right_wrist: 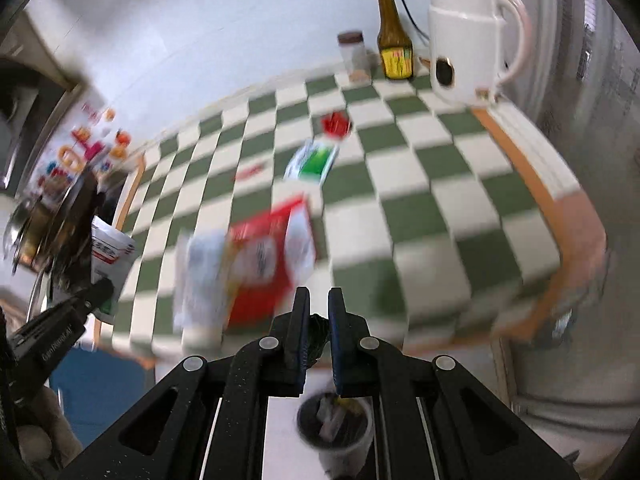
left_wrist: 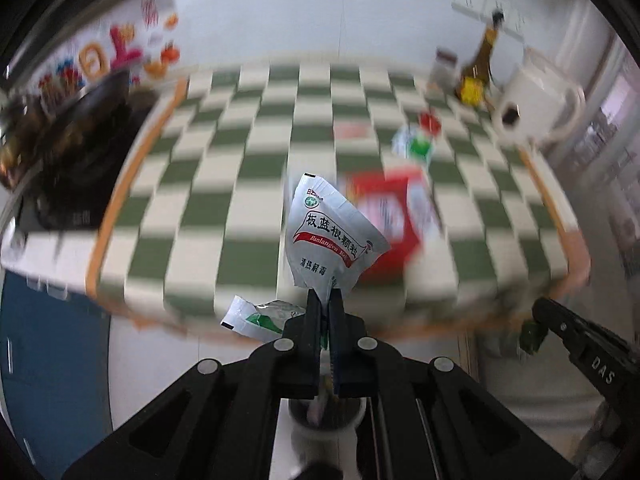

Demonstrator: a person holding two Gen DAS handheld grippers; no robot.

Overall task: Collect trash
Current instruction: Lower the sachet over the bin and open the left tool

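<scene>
silver sachet [left_wrist: 332, 240] in clamped left hand-held gripper [left_wrist: 325, 300]

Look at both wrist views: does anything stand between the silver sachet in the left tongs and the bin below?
Nothing visible does. The silver sachet is pinched in the left tongs; the bin sits open below them.

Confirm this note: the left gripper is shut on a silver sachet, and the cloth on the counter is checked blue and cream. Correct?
Not quite. The cloth is checked green and cream, as both wrist views show. The rest stands: the left gripper is shut on the silver sachet.
</scene>
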